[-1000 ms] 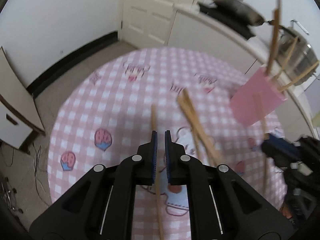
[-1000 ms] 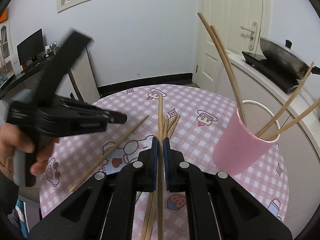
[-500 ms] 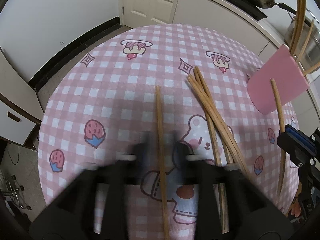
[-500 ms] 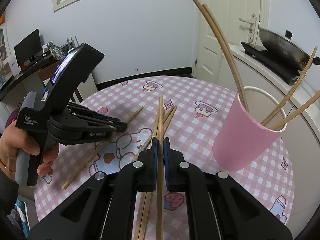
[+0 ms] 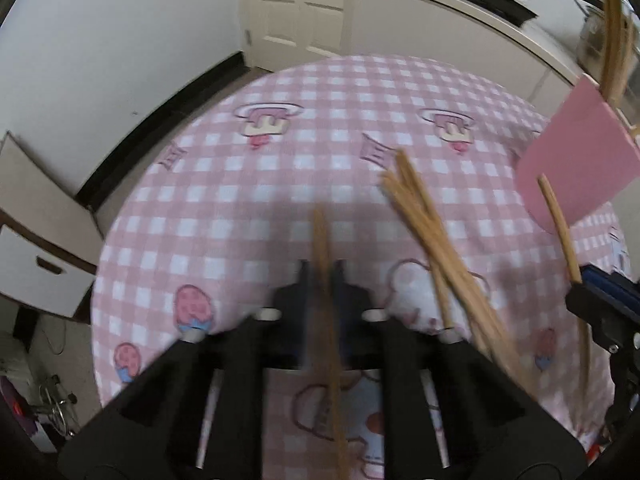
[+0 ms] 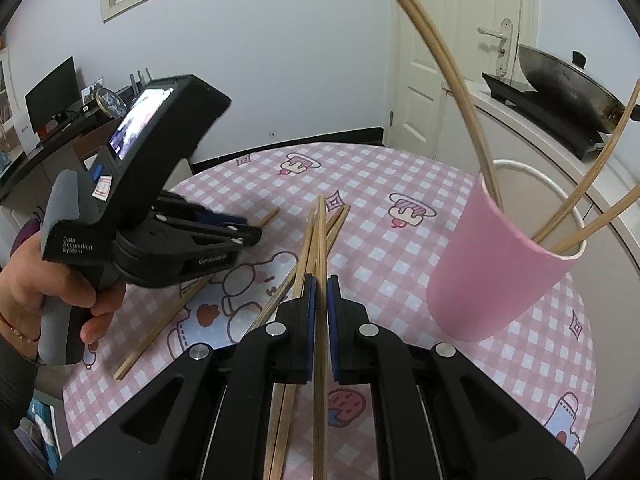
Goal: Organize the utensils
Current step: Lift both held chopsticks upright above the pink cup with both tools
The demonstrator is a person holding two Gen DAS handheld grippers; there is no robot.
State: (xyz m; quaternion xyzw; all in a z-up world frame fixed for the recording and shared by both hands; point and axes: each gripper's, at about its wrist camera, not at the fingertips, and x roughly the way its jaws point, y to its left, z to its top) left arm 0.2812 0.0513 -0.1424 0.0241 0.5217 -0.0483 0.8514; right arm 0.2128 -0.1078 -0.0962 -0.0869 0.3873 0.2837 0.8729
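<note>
Chopstick (image 5: pixel 320 240) sits clamped between the left hand-held gripper (image 5: pixel 322 276) fingers.

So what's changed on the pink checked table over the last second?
The left gripper came down over the lone wooden chopstick lying apart from the pile, opened, then shut on it. The right gripper stayed shut on its wooden chopstick, and the pink cup of chopsticks did not move.
</note>
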